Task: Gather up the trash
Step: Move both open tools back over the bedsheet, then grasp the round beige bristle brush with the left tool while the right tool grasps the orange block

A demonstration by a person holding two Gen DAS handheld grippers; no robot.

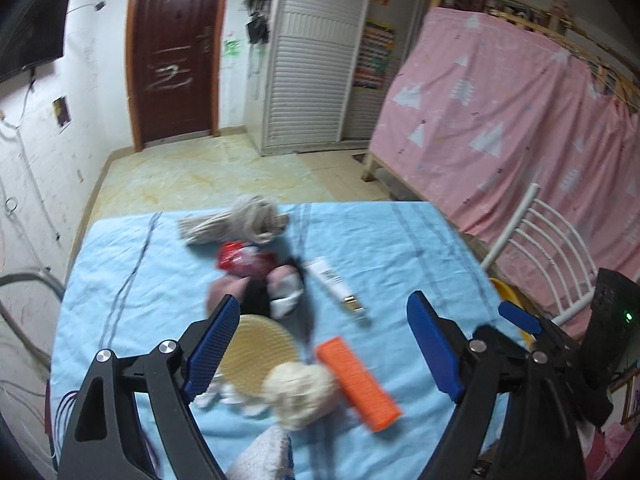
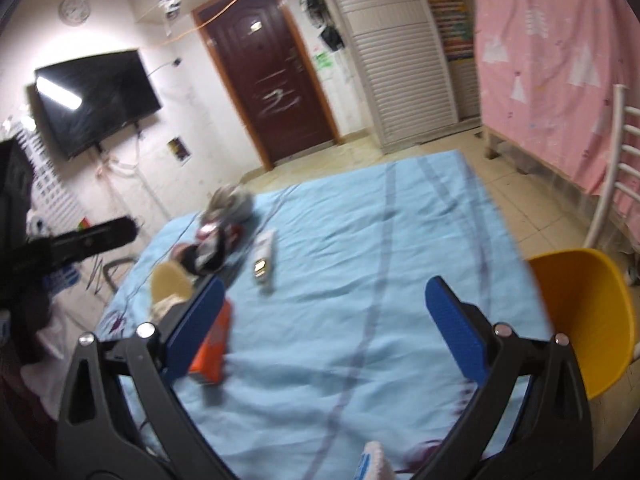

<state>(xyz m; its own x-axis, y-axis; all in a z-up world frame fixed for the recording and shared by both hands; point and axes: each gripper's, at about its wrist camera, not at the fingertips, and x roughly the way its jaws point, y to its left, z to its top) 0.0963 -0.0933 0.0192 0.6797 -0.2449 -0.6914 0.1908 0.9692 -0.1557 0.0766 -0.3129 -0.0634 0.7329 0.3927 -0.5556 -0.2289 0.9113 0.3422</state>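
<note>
Nearest the left wrist camera, the left gripper [image 1: 320,344] hangs with its blue jaws spread wide and nothing between them, above a cluster of litter on the blue cloth [image 1: 400,240]. Framed between the jaws lie a cream crumpled ball [image 1: 300,394], a round yellowish pad [image 1: 258,354] and an orange ridged block [image 1: 358,384], the ball touching both; that framing suggests the ball is the likely next pick, though this is only a judgement. Farther off sit a red wrapper [image 1: 240,258], a white tube [image 1: 334,280] and a bundle of grey cord [image 1: 236,224]. The right gripper [image 2: 324,324] is also spread and empty, over bare cloth to the right of the pile. Just off the cloth's right edge stands a yellow bin [image 2: 584,312], probably where the trash belongs. Motion blur softens both views. Beyond the cloth lie pale floor tiles, a dark brown door [image 1: 176,48], a white slatted cabinet [image 1: 312,60] and a pink sheet [image 1: 500,120] draped over a wooden frame on the right.
</note>
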